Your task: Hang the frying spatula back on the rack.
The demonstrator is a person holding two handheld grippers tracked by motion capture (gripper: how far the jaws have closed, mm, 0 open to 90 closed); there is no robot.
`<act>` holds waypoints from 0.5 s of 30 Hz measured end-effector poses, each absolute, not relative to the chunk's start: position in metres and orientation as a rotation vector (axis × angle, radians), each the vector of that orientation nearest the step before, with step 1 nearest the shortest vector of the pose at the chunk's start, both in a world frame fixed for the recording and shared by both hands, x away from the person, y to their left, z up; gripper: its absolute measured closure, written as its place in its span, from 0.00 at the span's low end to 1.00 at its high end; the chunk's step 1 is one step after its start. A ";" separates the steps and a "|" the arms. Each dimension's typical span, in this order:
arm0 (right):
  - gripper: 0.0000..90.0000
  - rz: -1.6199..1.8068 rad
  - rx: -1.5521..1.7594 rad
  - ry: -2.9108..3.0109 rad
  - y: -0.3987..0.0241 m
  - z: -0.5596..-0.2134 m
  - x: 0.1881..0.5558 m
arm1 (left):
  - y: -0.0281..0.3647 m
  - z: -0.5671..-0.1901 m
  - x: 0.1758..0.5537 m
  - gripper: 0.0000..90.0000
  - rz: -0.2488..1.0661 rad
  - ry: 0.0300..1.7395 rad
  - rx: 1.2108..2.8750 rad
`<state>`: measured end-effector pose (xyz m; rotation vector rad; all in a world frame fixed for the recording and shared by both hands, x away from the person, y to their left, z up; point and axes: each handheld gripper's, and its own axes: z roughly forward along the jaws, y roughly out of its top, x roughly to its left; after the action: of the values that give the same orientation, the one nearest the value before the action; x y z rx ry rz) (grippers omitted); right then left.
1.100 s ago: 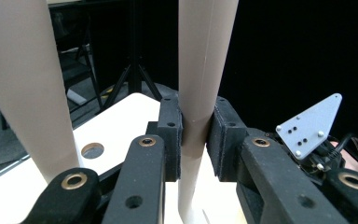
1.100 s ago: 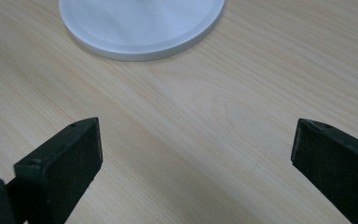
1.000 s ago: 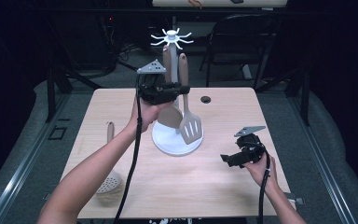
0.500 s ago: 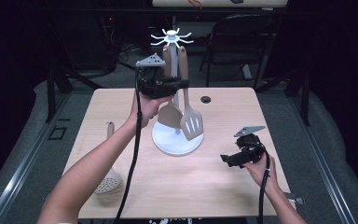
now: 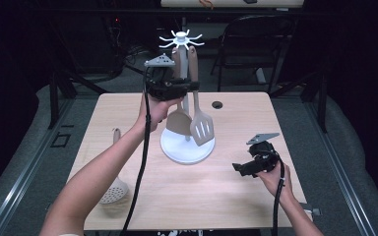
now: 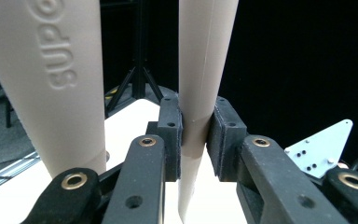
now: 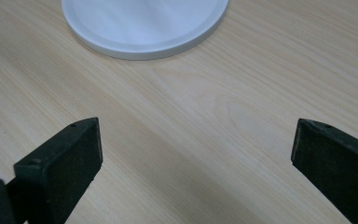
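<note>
A white utensil stand [image 5: 187, 147] with a round base and a hooked top [image 5: 181, 38] stands mid-table. Two beige utensils hang by its pole: a solid turner [image 5: 178, 123] and a slotted spatula [image 5: 202, 129]. My left gripper [image 5: 192, 87] is raised beside the pole, shut on the slotted spatula's handle [image 6: 196, 93]. The turner's wide handle [image 6: 51, 79] passes close by on its left. My right gripper [image 5: 241, 168] rests low at the table's right, pointing at the base. Its jaws stand wide open [image 7: 196, 158] over bare wood, with the base's rim [image 7: 144, 32] just ahead.
A beige skimmer [image 5: 113, 189] lies on the table's left side near the front edge. A dark cable hole [image 5: 217, 104] sits behind the stand. A black chair [image 5: 256, 44] stands beyond the far edge. The left gripper's cable [image 5: 142, 162] trails down along the forearm.
My left gripper has risen slightly with the handle in it, toward the stand's hooks. The right gripper has stayed where it was.
</note>
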<state>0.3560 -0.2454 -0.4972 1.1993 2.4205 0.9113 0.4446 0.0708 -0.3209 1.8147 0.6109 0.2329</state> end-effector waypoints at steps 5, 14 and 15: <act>0.02 0.904 1.195 2.422 -0.246 -0.497 0.356 | 0.072 -0.323 0.448 0.85 0.241 0.626 1.816; 0.02 0.907 1.199 2.426 -0.245 -0.498 0.357 | 0.073 -0.327 0.450 0.85 0.266 0.643 1.832; 0.02 0.907 1.199 2.426 -0.245 -0.498 0.357 | 0.073 -0.327 0.450 0.85 0.269 0.648 1.833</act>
<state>0.3565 -0.2452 -0.4976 1.1987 2.4263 0.9066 0.4501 0.0729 -0.3271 1.8330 0.6482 0.2688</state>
